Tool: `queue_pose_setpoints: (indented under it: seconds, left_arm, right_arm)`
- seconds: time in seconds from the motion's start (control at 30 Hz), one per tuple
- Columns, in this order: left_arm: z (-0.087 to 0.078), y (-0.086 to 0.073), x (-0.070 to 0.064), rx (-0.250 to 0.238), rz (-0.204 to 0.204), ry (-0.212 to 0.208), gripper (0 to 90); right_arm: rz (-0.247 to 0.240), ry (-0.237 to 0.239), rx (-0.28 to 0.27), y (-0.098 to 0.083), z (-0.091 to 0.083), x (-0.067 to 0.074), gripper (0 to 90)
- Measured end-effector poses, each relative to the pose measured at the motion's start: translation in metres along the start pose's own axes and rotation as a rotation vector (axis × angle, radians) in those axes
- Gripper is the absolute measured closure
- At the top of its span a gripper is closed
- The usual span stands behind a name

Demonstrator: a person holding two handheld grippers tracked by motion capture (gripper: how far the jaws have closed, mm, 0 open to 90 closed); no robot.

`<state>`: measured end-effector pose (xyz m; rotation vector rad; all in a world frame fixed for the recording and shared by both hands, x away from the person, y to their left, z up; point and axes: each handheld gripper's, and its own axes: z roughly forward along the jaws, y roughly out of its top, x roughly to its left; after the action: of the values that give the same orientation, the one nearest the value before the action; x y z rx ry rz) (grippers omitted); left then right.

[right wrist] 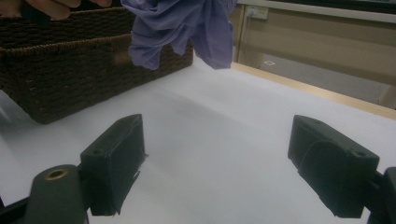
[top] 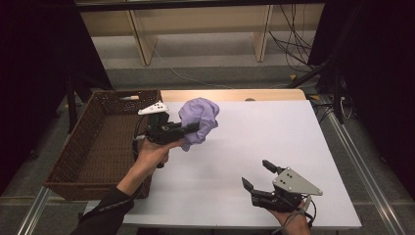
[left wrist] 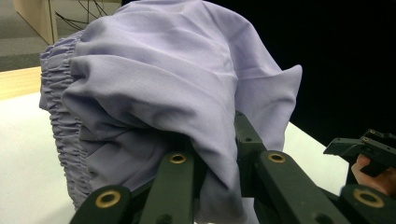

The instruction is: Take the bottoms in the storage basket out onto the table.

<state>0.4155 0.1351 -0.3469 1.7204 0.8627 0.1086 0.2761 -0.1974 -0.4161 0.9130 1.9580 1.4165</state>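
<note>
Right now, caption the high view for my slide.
Left gripper lifts a bunched lilac cloth beside the wicker basket; right gripper waits open.

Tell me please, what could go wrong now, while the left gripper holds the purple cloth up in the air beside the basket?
1. The left gripper is shut on only a fold of the purple cloth; most of the bundle hangs free, so it might slip out onto the white table.
2. Loose ends dangle low near the wicker basket, as the right gripper view shows; they could catch on its rim.
3. The right gripper rests open and apart, so it could not catch a fall.
</note>
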Motion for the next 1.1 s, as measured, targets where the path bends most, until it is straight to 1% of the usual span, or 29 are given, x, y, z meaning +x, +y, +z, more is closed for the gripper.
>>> queue_pose_setpoints:
  seconds: [0.1,0.17,0.27,0.33,0.37,0.53,0.57,0.77,0.8,0.97,1.1]
  left_arm:
    - [0.003,-0.002,0.0,0.007,-0.002,-0.008,80.1]
    - [0.005,-0.003,-0.001,0.006,-0.012,-0.013,80.1]
    - [0.008,-0.005,-0.001,0.017,-0.005,-0.014,80.1]
    - [0.011,-0.007,-0.002,0.018,-0.01,-0.021,80.0]
    - [0.012,-0.008,-0.002,0.026,-0.005,-0.022,80.0]
    - [0.019,-0.013,-0.002,0.04,-0.014,-0.031,80.0]
    - [0.021,-0.014,-0.002,0.044,-0.011,-0.032,80.0]
    - [0.029,-0.02,-0.003,0.061,-0.013,-0.033,79.8]
    - [0.031,-0.021,-0.003,0.062,-0.018,-0.033,79.7]
    - [0.036,-0.026,-0.003,0.081,-0.021,-0.029,79.7]
    - [0.04,-0.029,-0.002,0.087,-0.025,-0.025,79.6]
  right_arm:
    - [0.0,0.0,0.0,0.0,0.0,0.0,19.6]
    - [0.0,0.0,0.0,0.0,0.0,0.0,19.6]
    - [0.0,0.0,0.0,0.0,0.0,0.0,19.6]
    - [0.0,0.0,0.001,0.0,0.0,0.0,19.6]
    - [-0.001,0.0,0.0,0.0,0.0,0.0,19.6]
    - [-0.001,0.001,0.0,0.0,0.0,0.0,19.6]
    - [0.0,0.001,0.0,0.0,-0.001,0.0,19.6]
    - [0.0,0.0,0.0,0.0,-0.001,0.0,19.6]
    - [-0.001,0.0,0.0,0.0,-0.001,0.0,19.6]
    - [-0.001,0.001,0.001,0.0,-0.001,0.0,19.6]
    - [0.0,0.0,0.001,0.0,-0.001,0.0,19.6]
